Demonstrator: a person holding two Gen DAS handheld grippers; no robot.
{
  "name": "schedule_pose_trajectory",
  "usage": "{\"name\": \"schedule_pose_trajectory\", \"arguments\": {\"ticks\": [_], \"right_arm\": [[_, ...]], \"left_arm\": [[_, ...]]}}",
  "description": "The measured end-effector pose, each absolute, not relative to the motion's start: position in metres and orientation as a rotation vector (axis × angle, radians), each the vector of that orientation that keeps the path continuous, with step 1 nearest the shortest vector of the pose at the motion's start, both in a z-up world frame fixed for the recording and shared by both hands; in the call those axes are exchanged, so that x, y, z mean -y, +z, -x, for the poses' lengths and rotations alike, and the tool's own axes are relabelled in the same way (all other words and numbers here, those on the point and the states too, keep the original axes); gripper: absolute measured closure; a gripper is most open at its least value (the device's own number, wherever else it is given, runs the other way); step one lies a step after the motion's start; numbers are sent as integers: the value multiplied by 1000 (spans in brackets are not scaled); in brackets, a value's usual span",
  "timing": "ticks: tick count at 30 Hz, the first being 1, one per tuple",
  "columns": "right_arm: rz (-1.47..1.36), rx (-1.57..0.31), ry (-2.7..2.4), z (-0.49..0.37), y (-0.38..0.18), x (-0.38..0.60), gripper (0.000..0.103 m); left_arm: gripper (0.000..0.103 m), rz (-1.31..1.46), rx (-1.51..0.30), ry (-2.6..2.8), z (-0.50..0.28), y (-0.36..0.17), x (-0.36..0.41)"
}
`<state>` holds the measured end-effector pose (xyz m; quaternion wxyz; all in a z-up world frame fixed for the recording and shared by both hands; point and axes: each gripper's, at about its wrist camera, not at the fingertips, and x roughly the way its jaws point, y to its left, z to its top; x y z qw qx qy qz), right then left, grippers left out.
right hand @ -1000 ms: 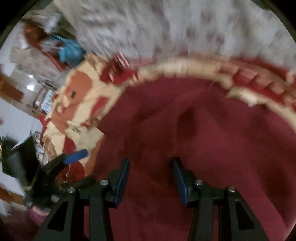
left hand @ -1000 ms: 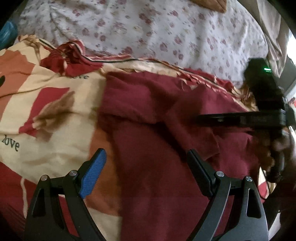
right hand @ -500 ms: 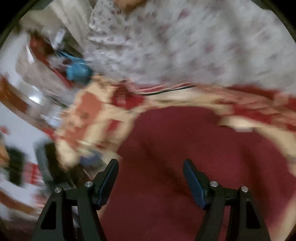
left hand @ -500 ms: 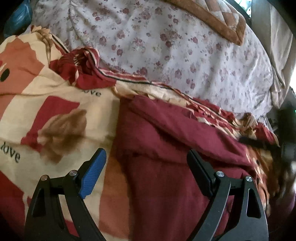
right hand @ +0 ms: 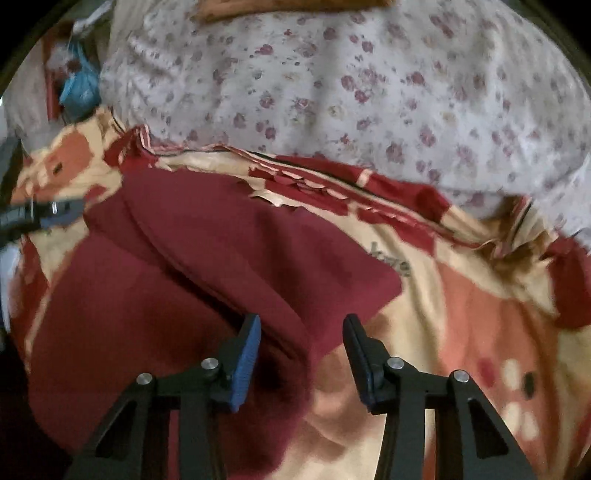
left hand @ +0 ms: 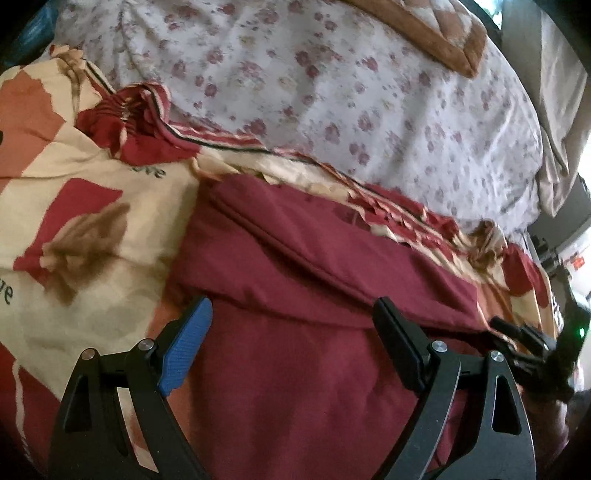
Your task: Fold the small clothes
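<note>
A cream, red and orange printed blanket (left hand: 74, 206) covers the near part of the bed, with the word "love" printed on it in several spots; its frilled red-and-cream striped border (left hand: 229, 138) runs along the far edge of the maroon garment (left hand: 295, 295), and beyond that border lies a white sheet with small purple flowers (left hand: 332, 92). A brown quilted cushion (left hand: 436, 33) sits on that sheet, farther still from the garment. A blue bundle (right hand: 79, 86) lies past the blanket's far left corner in the right wrist view. The maroon garment lies flat on the blanket, with a folded-over band along its far side whose seamed edge runs diagonally; the garment's long axis follows that band, left to right across both views. Nothing rests on top of it. The left gripper (left hand: 291, 328) hovers over the garment's near part, its fingers spread wide and holding nothing. The right gripper (right hand: 301, 349) sits at the garment's right end, its fingers parted either side of the folded edge, not closed on it.
</note>
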<state>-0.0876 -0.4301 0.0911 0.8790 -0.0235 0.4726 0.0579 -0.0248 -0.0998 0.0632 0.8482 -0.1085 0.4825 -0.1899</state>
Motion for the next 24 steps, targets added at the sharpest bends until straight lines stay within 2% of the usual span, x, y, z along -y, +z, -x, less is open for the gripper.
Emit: {"name": "schedule_pose_trajectory", "arguments": {"ticks": [2, 4, 5, 6, 11, 17, 19, 20, 21, 24], "right_arm": [[81, -999, 117, 84, 85, 424, 59], [130, -1012, 91, 79, 76, 418, 71], [143, -1018, 80, 79, 73, 419, 83], [141, -1013, 59, 82, 73, 422, 89], [107, -947, -14, 124, 98, 450, 93], [47, -1049, 61, 151, 72, 459, 93], [10, -1025, 43, 159, 85, 469, 77], [-3, -1010, 39, 162, 90, 472, 56], [-35, -972, 40, 166, 101, 478, 45], [-88, -937, 36, 167, 114, 484, 44]], "left_arm": [[14, 210, -1026, -399, 29, 60, 106], [14, 209, -1054, -396, 32, 54, 112], [14, 213, -1063, -401, 34, 53, 113], [14, 214, -1068, -407, 36, 53, 113], [14, 160, -1043, -389, 42, 58, 109], [14, 247, -1056, -363, 30, 54, 95], [14, 259, -1035, -345, 25, 60, 91], [14, 261, -1023, -333, 21, 62, 91], [14, 266, -1007, -323, 15, 65, 92], [14, 253, -1009, -314, -9, 62, 103]]}}
